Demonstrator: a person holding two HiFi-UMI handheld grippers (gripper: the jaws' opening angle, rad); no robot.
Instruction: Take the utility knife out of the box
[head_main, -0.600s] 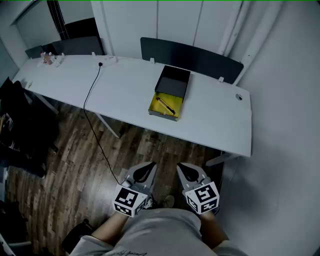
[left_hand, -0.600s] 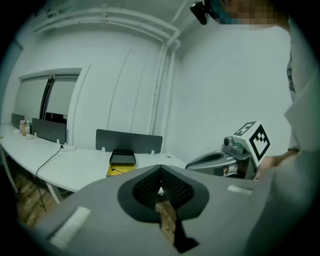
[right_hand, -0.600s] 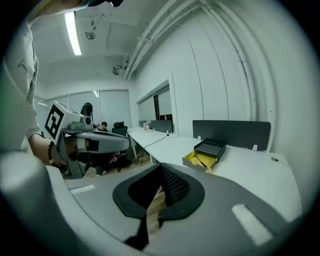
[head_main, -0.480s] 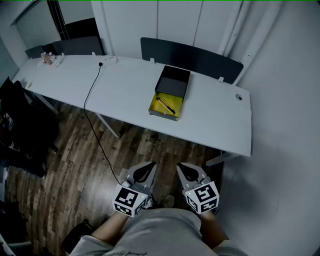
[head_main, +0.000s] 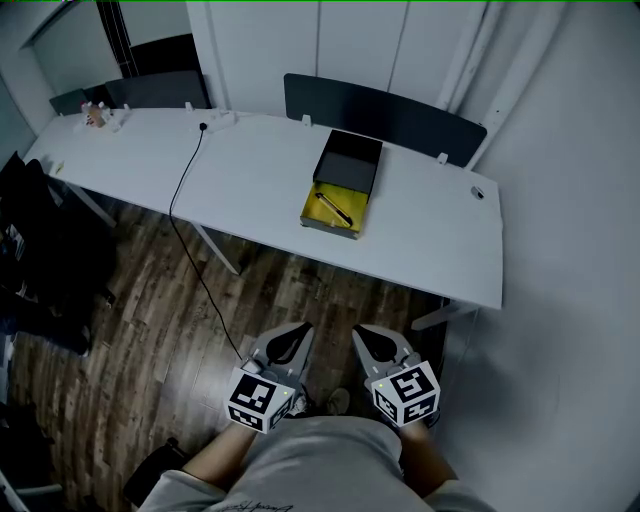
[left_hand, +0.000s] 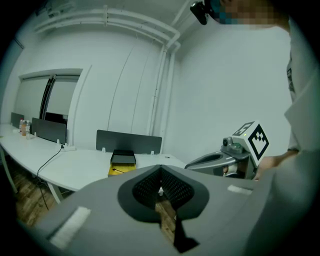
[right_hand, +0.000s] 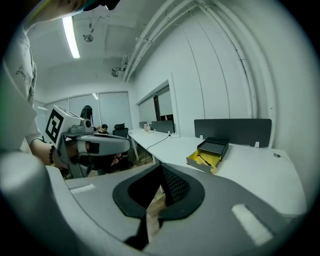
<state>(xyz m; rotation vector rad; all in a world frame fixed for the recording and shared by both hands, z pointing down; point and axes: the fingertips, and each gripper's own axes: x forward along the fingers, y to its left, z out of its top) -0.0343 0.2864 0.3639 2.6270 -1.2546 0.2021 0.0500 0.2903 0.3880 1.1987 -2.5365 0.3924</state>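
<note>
So both grippers are hanging low in front of the person, over the wood floor (head_main: 150, 300) and well short of the worktop (head_main: 250, 170). The left gripper (head_main: 304, 328) has its jaws pressed together at the tips with nothing between them. Same story for the right gripper (head_main: 358, 330): jaws fully together and empty. They sit side by side, close but not touching, both tilted a bit downward.

The utility knife (head_main: 333, 209) is lying in the box (head_main: 312, 218), on the yellow lining, angled diagonally. The box is open on the white worktop, right of the middle, with its yellow tray part on the near side and the black part (head_main: 350, 160) on the far side. It's a good way off from both grippers.

Other stuff: a black cable (head_main: 183, 190) runs from the far edge of the worktop, across it and down to the floor on the left. A dark divider panel (head_main: 385, 112) stands along the far edge behind the box. A few small items sit at the far left end, too small to make out.
</note>
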